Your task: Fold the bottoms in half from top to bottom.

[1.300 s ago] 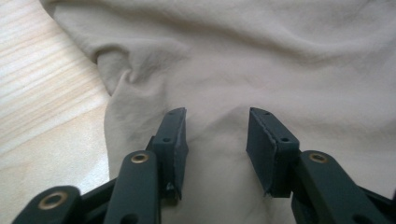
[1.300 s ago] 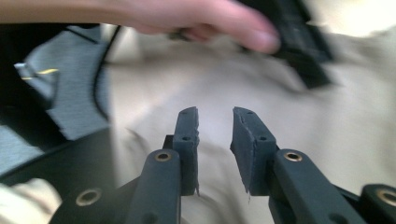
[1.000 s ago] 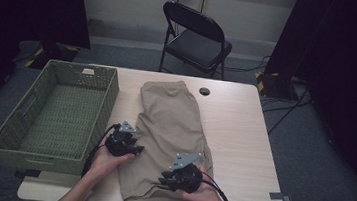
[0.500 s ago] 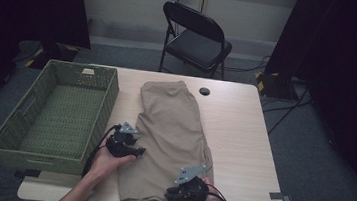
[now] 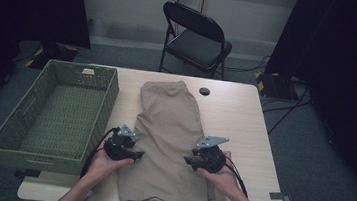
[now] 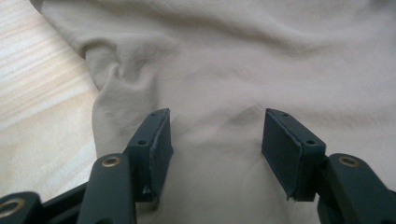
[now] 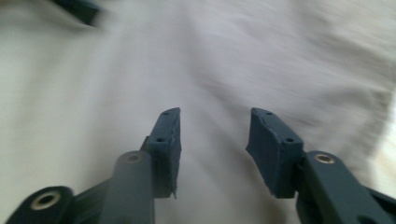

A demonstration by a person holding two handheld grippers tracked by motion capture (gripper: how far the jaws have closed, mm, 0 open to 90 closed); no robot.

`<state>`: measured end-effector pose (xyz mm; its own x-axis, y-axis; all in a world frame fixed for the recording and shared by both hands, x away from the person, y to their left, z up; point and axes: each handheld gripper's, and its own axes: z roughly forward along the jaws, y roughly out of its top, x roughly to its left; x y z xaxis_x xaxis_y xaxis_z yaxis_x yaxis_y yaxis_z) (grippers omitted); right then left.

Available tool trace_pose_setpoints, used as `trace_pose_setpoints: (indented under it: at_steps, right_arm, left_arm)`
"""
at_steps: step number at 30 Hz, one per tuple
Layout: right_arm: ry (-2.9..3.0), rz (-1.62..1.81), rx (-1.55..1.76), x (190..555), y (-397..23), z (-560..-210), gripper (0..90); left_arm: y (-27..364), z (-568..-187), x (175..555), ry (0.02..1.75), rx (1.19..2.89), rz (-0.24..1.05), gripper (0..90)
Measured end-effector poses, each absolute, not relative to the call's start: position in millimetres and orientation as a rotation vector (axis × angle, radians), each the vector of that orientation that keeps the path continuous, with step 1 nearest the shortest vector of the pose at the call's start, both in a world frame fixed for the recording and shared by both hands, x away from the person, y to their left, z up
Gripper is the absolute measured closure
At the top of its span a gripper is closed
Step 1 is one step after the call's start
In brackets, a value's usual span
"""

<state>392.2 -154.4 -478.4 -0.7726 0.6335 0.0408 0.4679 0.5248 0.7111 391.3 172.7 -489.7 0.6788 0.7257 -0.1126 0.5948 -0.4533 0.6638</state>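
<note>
The khaki shorts (image 5: 169, 145) lie flat along the middle of the bench (image 5: 244, 122), the narrower end toward the far edge and the wider end reaching almost to the near edge, where the cloth ends just short of the rim. The left claw (image 5: 136, 153) sits at the shorts' left edge, about midway between the far and near ends, held in a hand that comes up from the near edge of the bench. In the left gripper view the left claw (image 6: 215, 140) stands fairly wide, its jaws having just been opening, with bare cloth lying between the pads and nothing pinched; a small rumple of fabric rises just beyond the left pad, near where the cloth meets the wood. The right claw (image 5: 188, 161) is over the right half of the shorts, pointing inward toward the left one, the two well apart with smooth cloth between them. In the right gripper view, which is blurred, the right claw (image 7: 214, 144) also has its jaws parted, having just been opening, with cloth beneath the gap and nothing gripped. A green woven basket (image 5: 106, 98) stands at the left edge of the bench, just beside the shorts. A small dark round grommet (image 5: 204, 91) sits near the far edge, just right of the shorts' far end. A black folding chair (image 5: 196, 34) stands on the floor beyond the bench.
</note>
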Motion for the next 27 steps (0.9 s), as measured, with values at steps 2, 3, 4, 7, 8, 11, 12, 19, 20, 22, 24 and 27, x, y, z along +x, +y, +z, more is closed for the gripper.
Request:
trace_pose_setpoints:
  at_steps: [2,3,4,7,8,11,12,19,20,22,24,27]
  right_arm:
    - [2.505,1.015,0.945,397.4,-158.6,-484.8,50.4]
    - [2.516,1.014,0.947,399.4,-160.9,-487.4,50.3]
    - [2.513,1.004,0.948,399.9,-162.9,-489.2,50.3]
    - [2.510,0.973,0.957,400.4,-166.1,-492.7,49.5]
    - [2.503,0.980,0.957,400.1,-166.9,-493.8,49.5]
    - [2.494,0.974,0.954,397.5,-166.8,-493.9,49.5]
    - [2.499,0.974,0.961,396.9,-167.6,-493.7,49.5]
    - [2.527,0.970,0.978,387.1,-174.5,-492.5,49.1]
    - [2.533,0.971,0.976,384.8,-175.0,-492.3,49.1]
    - [2.549,0.965,0.969,380.9,-176.0,-491.5,49.0]
    - [2.563,0.960,0.956,377.3,-176.9,-490.9,48.8]
    - [2.581,0.952,0.941,368.5,-177.9,-490.0,48.8]
  left_arm:
    - [173.3,-489.1,389.3,1.002,2.206,0.238,41.8]
    - [173.4,-489.0,388.0,1.000,2.205,0.233,41.8]
    - [173.8,-488.6,387.1,0.998,2.211,0.228,41.9]
    - [173.8,-488.5,386.5,1.001,2.211,0.226,41.9]
    - [174.2,-488.4,387.1,1.002,2.209,0.218,42.0]
    - [175.1,-488.3,388.3,0.992,2.212,0.208,41.0]
    - [175.5,-488.1,388.8,0.996,2.211,0.209,41.9]
    - [174.1,-488.4,389.2,0.996,2.199,0.225,42.5]
    - [173.6,-488.6,389.1,0.993,2.198,0.225,42.5]
    - [172.5,-488.3,388.7,0.997,2.198,0.230,42.8]
    - [172.1,-488.6,389.2,0.994,2.192,0.227,42.8]
    - [171.3,-487.9,389.9,0.985,2.182,0.228,42.9]
